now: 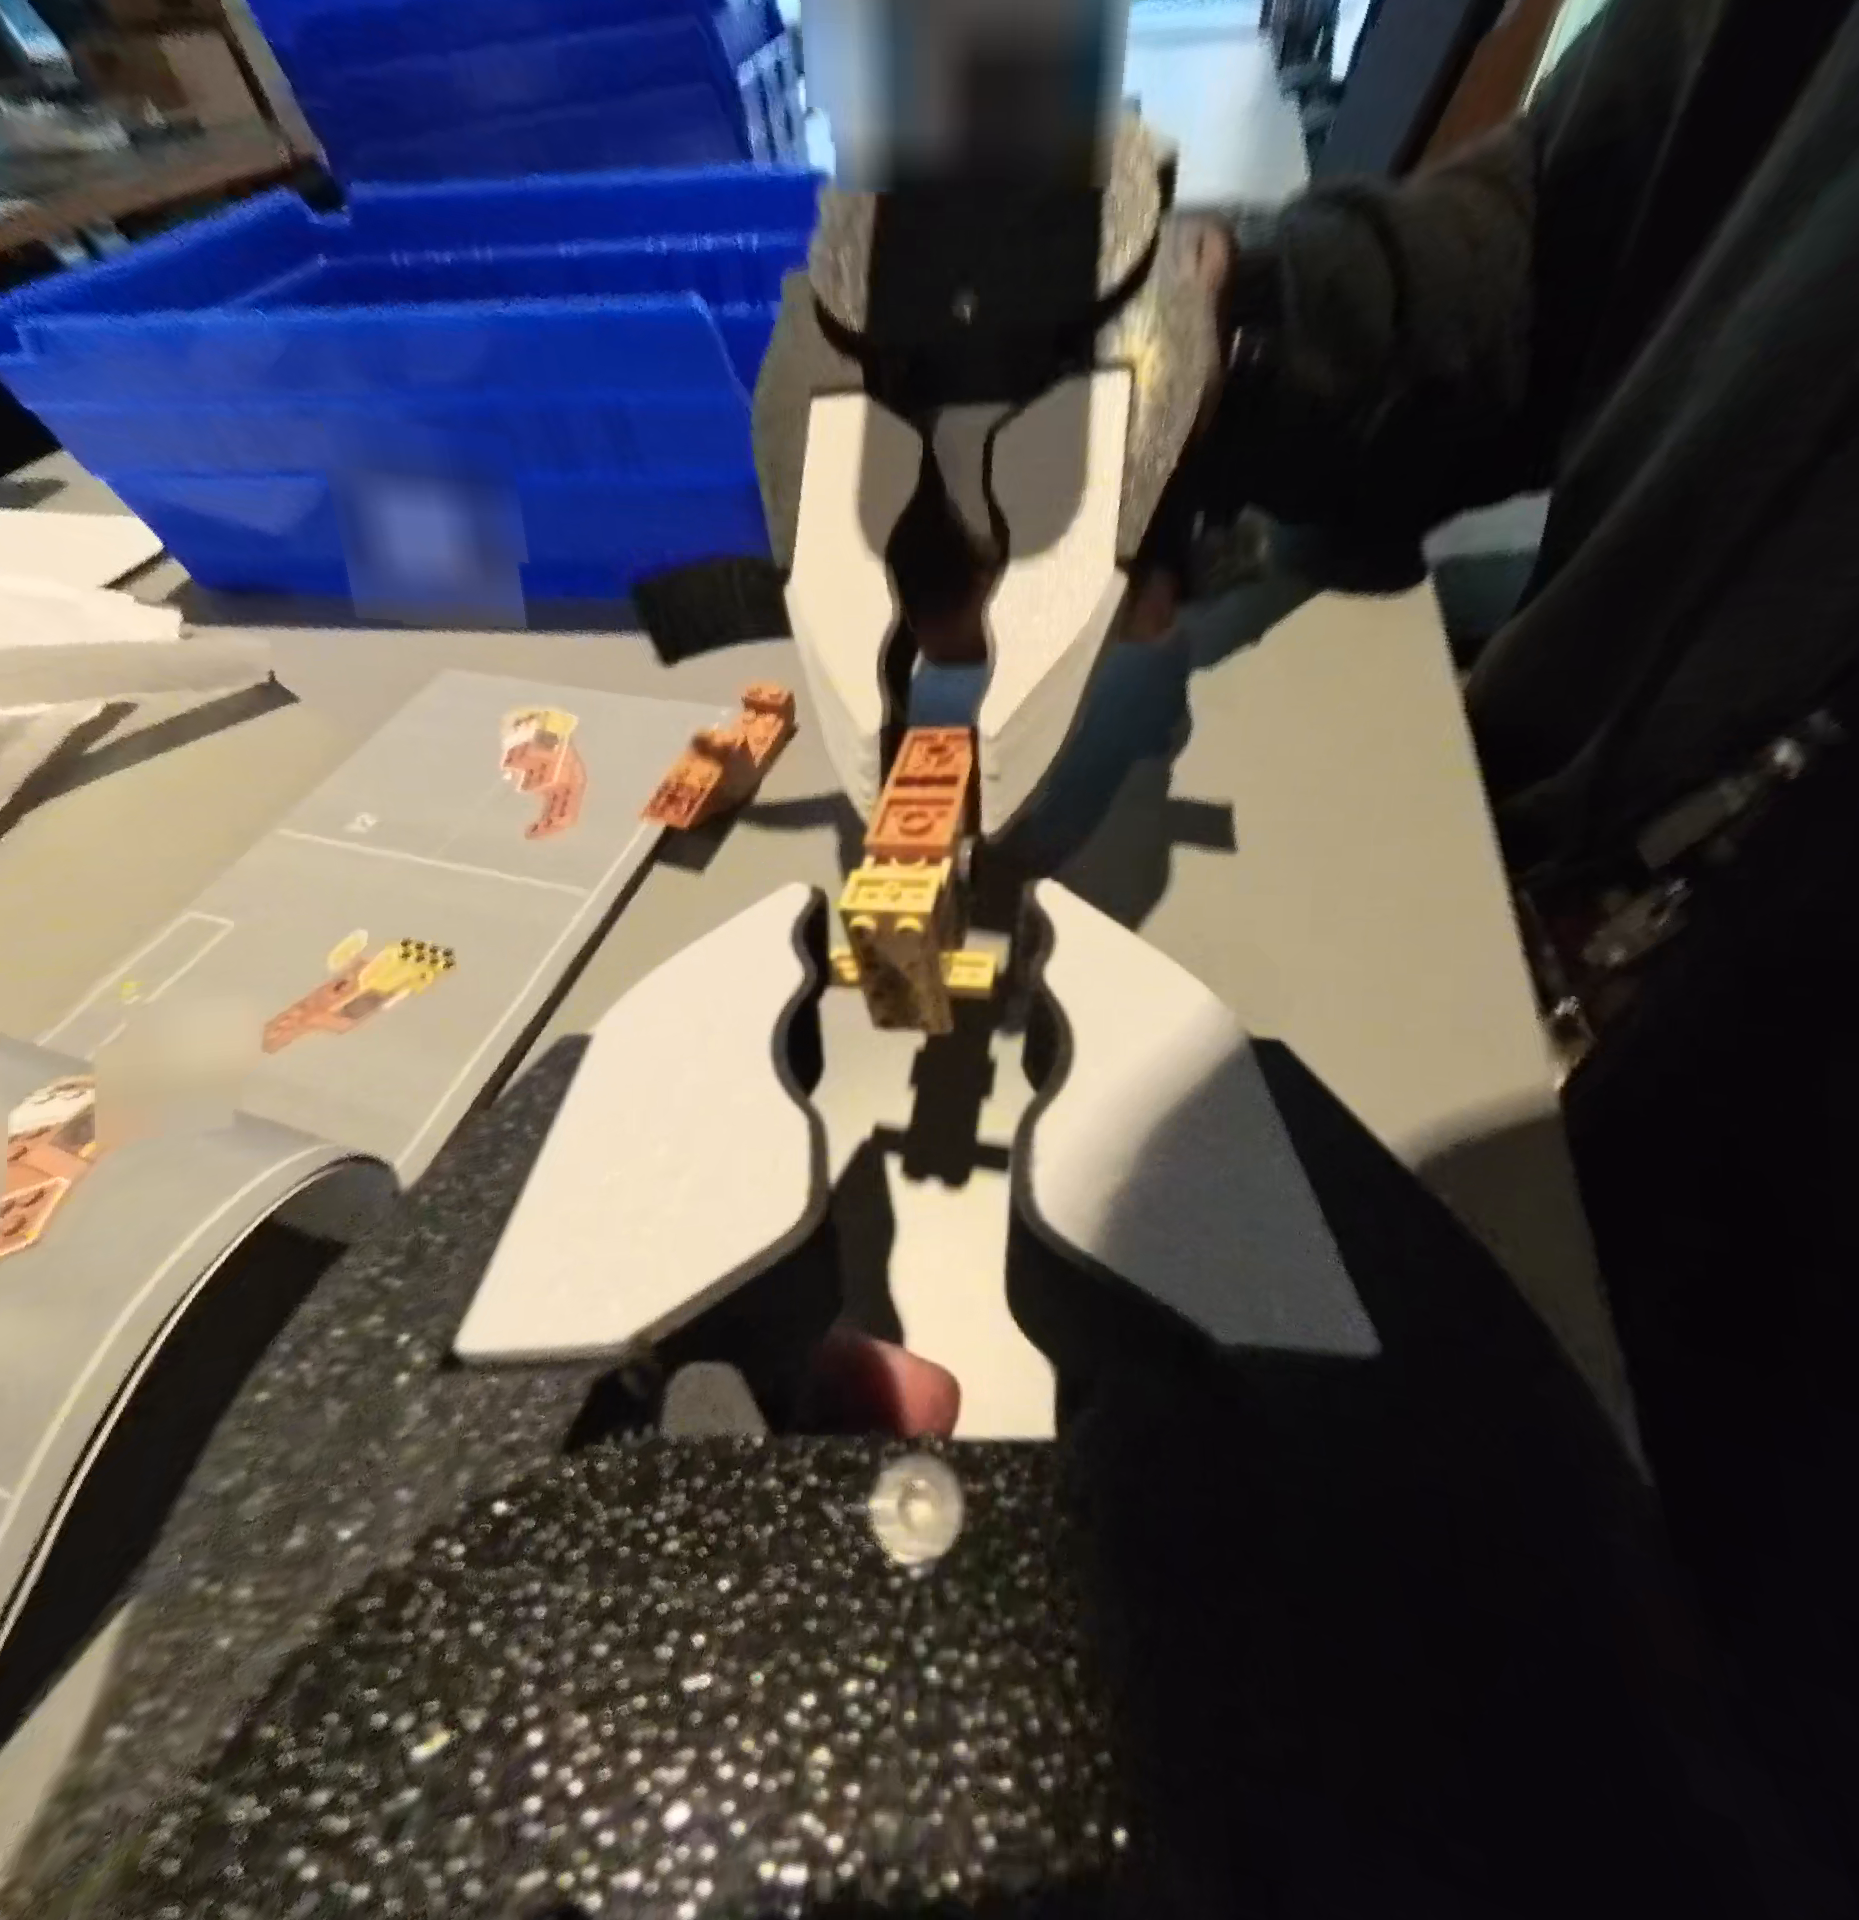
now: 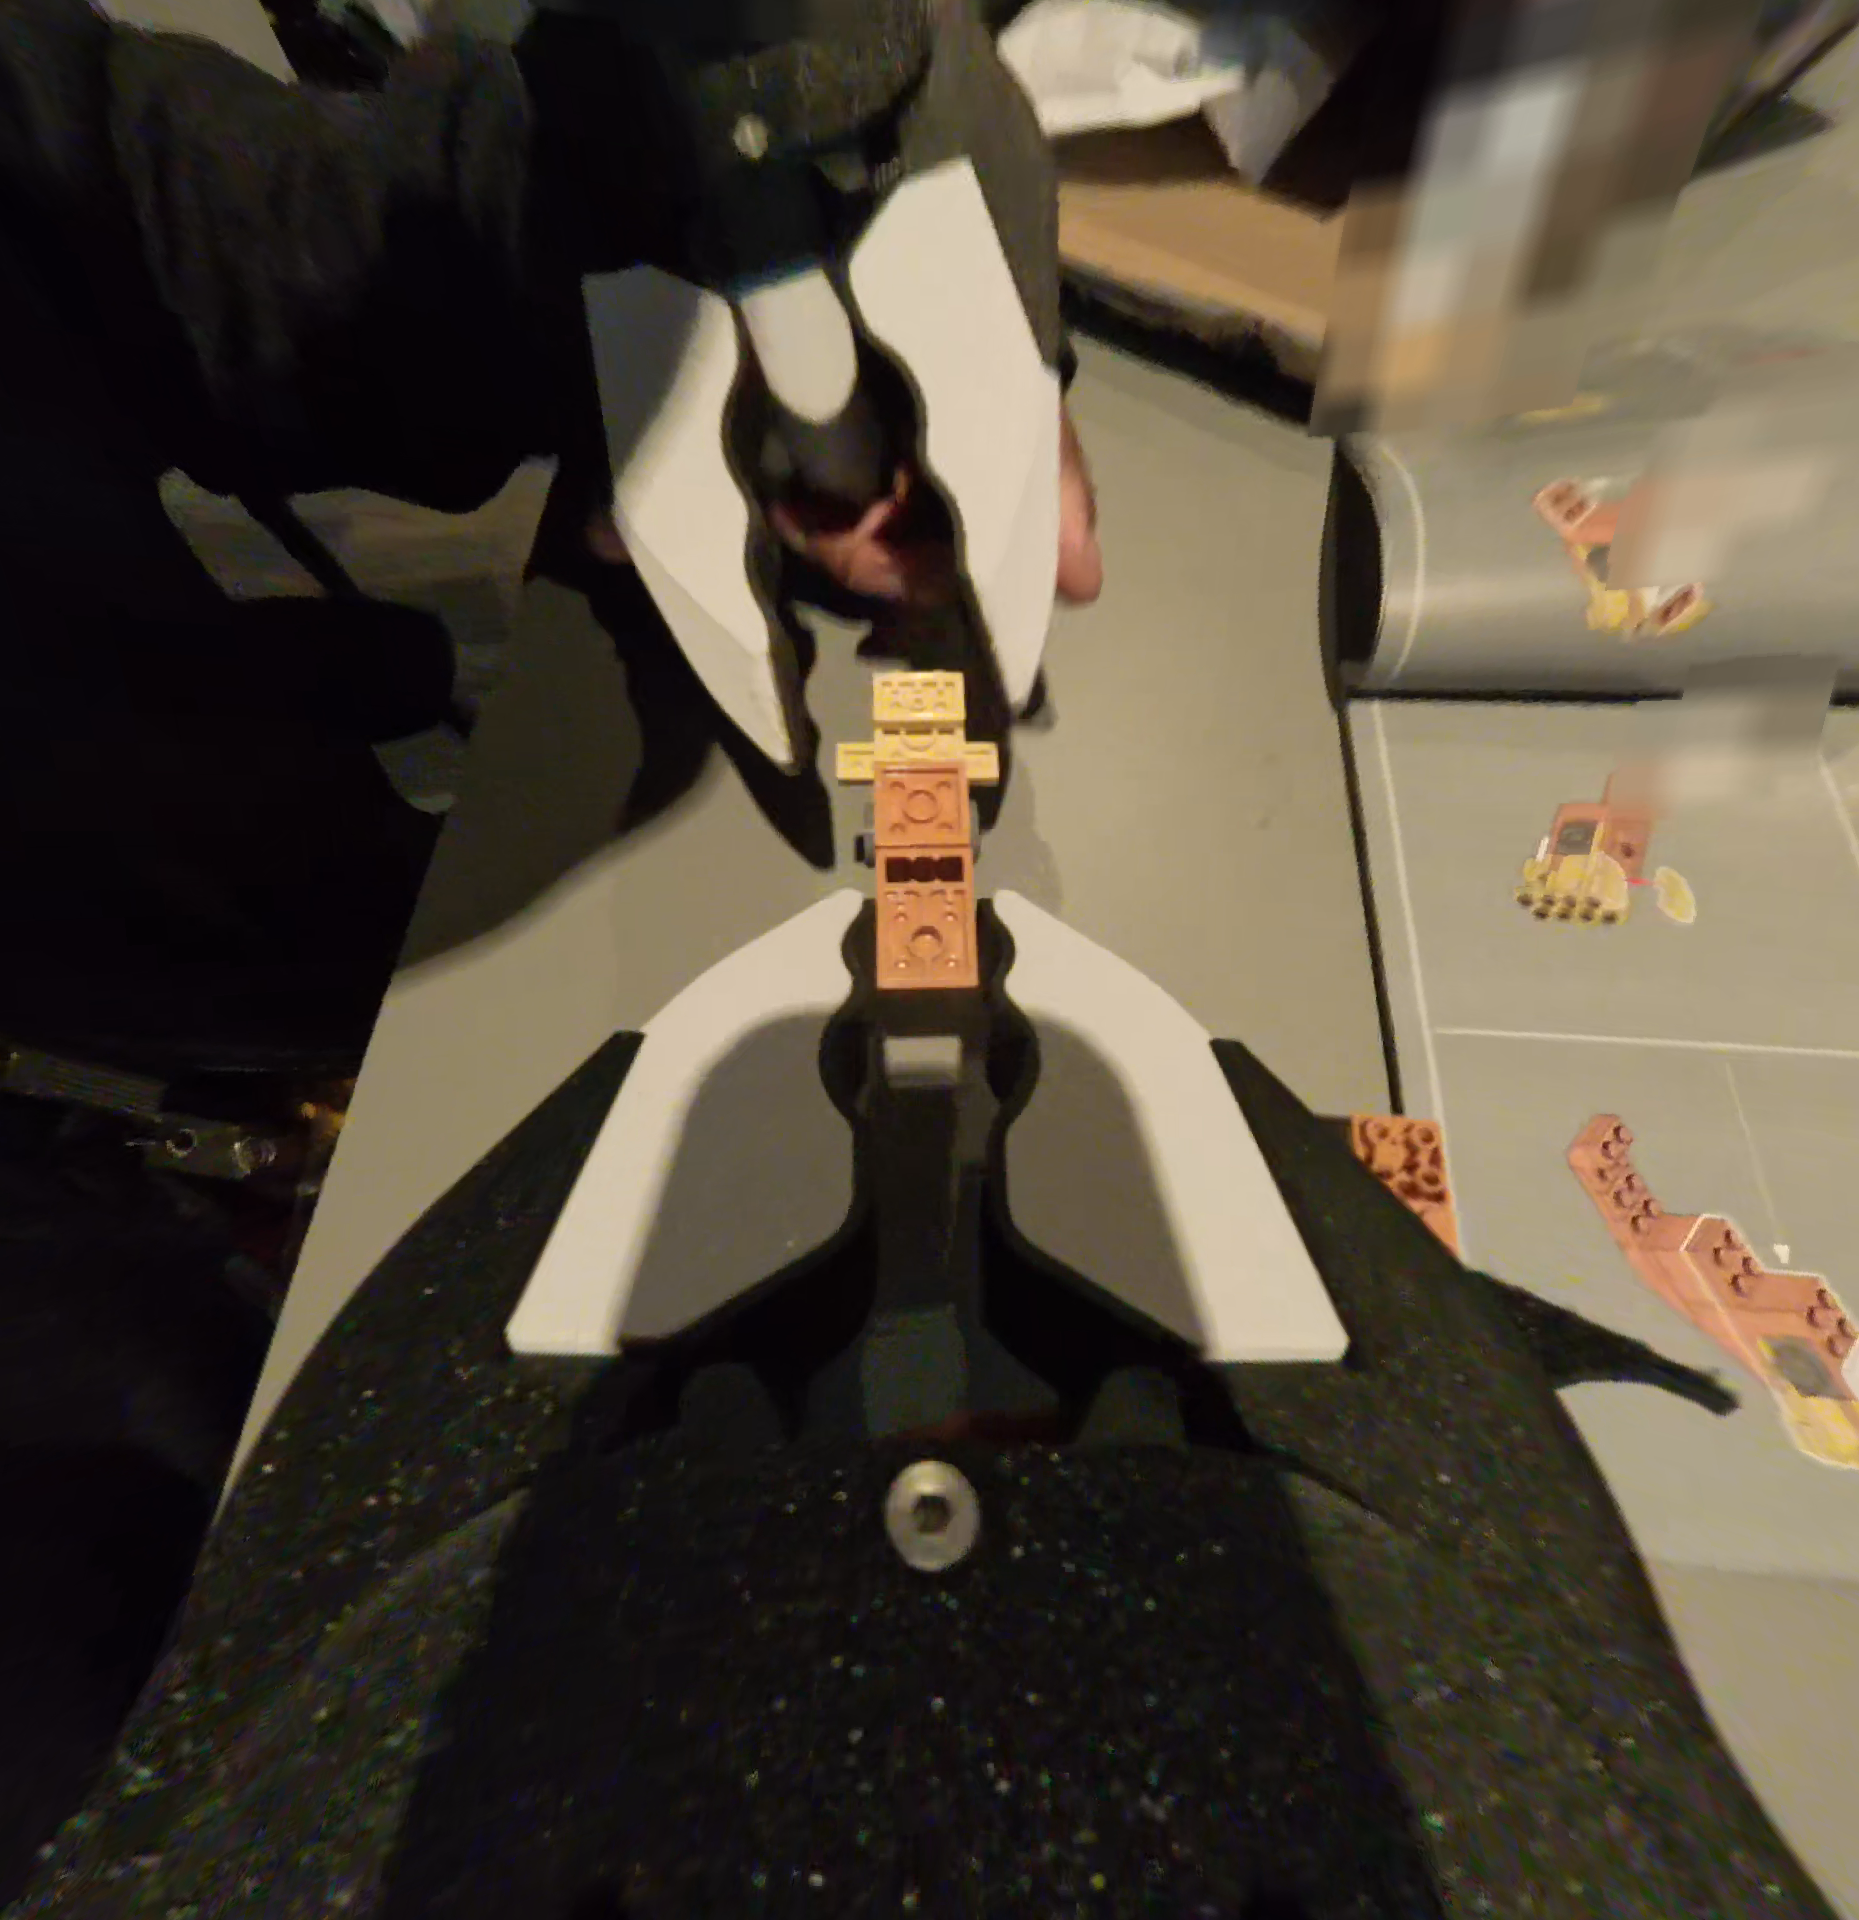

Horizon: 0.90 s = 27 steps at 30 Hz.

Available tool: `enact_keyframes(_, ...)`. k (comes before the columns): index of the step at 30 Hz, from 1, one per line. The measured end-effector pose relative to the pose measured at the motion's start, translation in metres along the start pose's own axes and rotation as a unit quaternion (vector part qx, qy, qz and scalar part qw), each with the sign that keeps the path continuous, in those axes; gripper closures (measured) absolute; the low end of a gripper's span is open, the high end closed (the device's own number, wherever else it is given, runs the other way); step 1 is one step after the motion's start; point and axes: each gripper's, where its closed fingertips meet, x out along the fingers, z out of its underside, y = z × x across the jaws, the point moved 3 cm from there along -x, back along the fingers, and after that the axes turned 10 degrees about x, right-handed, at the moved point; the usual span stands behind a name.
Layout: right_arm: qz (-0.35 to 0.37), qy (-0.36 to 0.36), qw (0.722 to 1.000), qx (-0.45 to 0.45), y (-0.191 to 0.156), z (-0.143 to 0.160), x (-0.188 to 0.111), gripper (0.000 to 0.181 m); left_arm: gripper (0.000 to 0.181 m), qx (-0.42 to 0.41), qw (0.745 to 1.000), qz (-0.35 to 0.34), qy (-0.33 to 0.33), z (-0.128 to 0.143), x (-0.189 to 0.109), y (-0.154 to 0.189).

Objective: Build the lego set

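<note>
Orange-and-tan lego assembly (image 2: 920,831) held aloft over table (image 2: 1164,831), right gripper (image 2: 923,951) clamped on its orange end; left gripper (image 1: 920,966) spread around tan end, presumably to regrip.

My grey table (image 1: 1320,831) carries an open instruction booklet (image 1: 312,935); beside its far edge lie brown bricks (image 1: 727,764), blue bins (image 1: 405,395) beyond.

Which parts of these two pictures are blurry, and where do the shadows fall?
Left wrist view: blue bins smeared, brick piece fairly sharp, hard shadow on the table. Right wrist view: dimmer, warmer light, booklet soft towards the edge.
</note>
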Motion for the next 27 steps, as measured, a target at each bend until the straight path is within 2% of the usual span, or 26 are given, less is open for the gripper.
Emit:
enact_keyframes(1, -0.001, -0.019, 1.0, 0.006, 0.001, 0.004, 0.002, 0.164, 0.142, 0.008, 1.0, 0.0, -0.019, 0.005, -0.002, 0.0)
enact_keyframes(3, 0.002, -0.041, 0.999, 0.014, 0.004, 0.01, 0.006, 0.164, 0.137, 0.013, 0.999, -0.003, -0.04, 0.013, -0.007, -0.002)
enact_keyframes(7, 0.01, -0.056, 0.998, 0.008, 0.007, 0.016, 0.013, 0.164, 0.137, 0.005, 0.999, -0.019, -0.036, 0.015, -0.013, -0.008)
enact_keyframes(16, 0.015, -0.067, 0.998, 0.011, 0.01, 0.022, 0.017, 0.164, 0.139, 0.033, 0.996, -0.012, -0.087, 0.026, -0.01, -0.006)
enact_keyframes(27, 0.011, -0.068, 0.998, 0.009, 0.008, 0.025, 0.019, 0.163, 0.138, 0.044, 0.994, -0.006, -0.098, 0.028, -0.009, -0.004)
